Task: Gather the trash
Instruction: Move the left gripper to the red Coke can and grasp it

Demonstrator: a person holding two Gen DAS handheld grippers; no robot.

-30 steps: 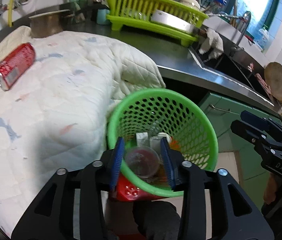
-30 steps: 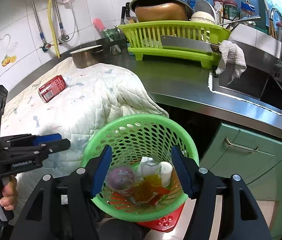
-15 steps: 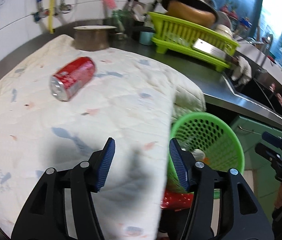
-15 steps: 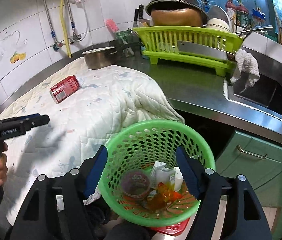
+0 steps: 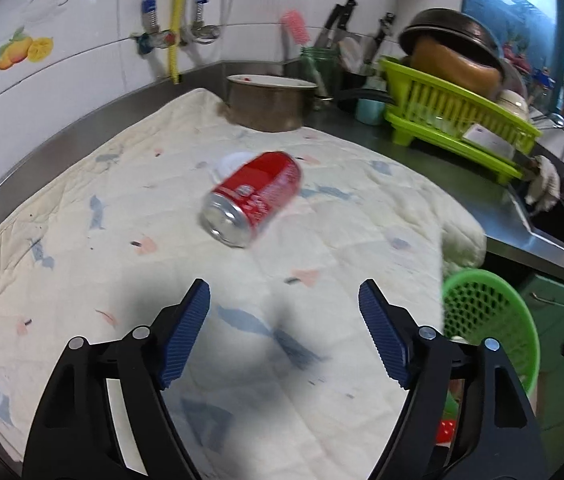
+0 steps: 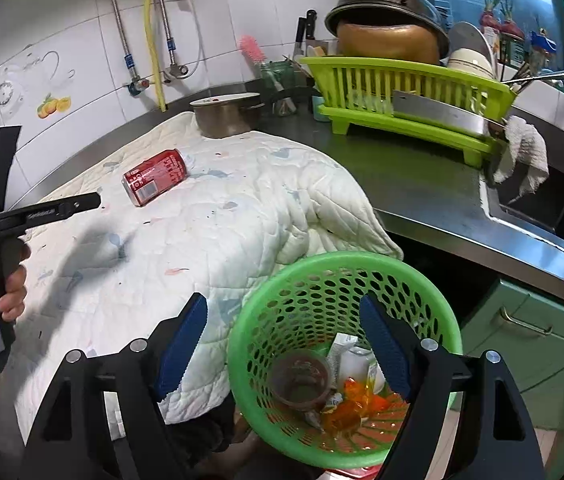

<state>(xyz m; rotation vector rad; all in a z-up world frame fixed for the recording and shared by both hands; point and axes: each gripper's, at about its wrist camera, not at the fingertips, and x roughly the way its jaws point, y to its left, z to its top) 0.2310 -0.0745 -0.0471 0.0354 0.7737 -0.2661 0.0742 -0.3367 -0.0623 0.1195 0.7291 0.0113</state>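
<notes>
Left gripper (image 5: 284, 328), jaws wide and empty, faces the red can (image 5: 253, 210) lying sideways on the quilt (image 5: 82, 240), sized to span it. Right gripper (image 6: 282, 344) (likewise wide) hovers over the green basket (image 6: 434, 304).

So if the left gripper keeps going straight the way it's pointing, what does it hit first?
Most likely the red soda can, lying on its side on the quilted cloth. The open left gripper points almost at it, with nothing between; depth is uncertain.
</notes>
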